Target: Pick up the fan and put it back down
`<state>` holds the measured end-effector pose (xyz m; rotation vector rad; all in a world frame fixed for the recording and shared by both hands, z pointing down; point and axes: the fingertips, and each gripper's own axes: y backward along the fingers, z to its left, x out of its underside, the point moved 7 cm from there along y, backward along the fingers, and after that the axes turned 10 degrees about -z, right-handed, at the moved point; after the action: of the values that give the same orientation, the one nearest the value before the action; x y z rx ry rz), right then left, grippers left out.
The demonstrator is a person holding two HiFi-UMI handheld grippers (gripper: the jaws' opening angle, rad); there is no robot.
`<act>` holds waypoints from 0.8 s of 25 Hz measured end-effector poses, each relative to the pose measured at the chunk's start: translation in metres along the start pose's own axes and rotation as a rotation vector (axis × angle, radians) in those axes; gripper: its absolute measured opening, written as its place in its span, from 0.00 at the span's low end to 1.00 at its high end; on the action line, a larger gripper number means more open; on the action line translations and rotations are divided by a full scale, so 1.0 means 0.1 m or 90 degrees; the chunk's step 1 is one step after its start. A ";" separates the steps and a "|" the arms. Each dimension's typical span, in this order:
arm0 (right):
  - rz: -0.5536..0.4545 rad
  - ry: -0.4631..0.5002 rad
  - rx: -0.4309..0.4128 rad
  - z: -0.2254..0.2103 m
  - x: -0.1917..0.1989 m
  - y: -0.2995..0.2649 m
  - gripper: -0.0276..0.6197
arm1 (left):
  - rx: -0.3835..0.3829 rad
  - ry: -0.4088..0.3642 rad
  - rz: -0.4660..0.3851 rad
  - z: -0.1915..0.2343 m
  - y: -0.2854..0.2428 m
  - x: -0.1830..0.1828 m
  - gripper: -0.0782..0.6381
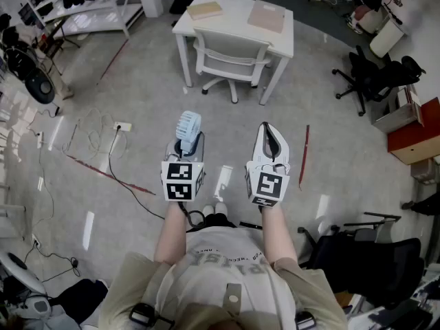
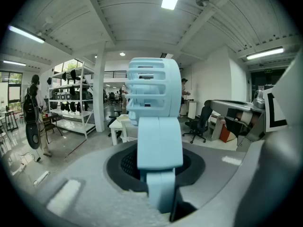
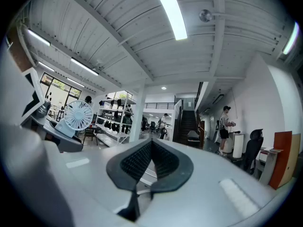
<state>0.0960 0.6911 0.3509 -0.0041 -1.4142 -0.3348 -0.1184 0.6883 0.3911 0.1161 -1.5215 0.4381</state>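
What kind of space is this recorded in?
Most likely an open-plan office or lab workspace: a white desk with a swivel chair, a black office chair off to the side, and a shelving rack stocked with gear.

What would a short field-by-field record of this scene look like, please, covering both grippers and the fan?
Holder: left gripper, shut on the handle of the light blue plastic handheld fan
Fan pose: upright, head above the jaws, held in the air over the grey floor
Other hand: right gripper, shut, nothing between its jaws
Ahead: white desk with a white chair pushed in at it
Task stage: fan lifted, not yet put down
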 end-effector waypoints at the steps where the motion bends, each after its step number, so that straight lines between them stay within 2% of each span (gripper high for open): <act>1: 0.003 0.001 0.001 0.01 -0.02 -0.01 0.04 | 0.000 0.000 -0.002 0.00 0.00 -0.01 0.24; 13: -0.007 0.008 -0.012 0.03 -0.08 -0.05 0.04 | 0.005 -0.004 -0.018 -0.02 -0.07 -0.07 0.24; 16: -0.013 -0.013 -0.016 -0.02 -0.08 -0.06 0.04 | 0.014 -0.008 -0.060 -0.06 -0.09 -0.15 0.24; 20: -0.064 -0.075 -0.023 -0.11 -0.08 -0.08 0.04 | 0.026 -0.030 -0.163 -0.12 -0.09 -0.35 0.24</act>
<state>0.1041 0.6836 0.3398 0.0176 -1.5286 -0.4493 -0.1034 0.6767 0.3575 0.3513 -1.5207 0.2640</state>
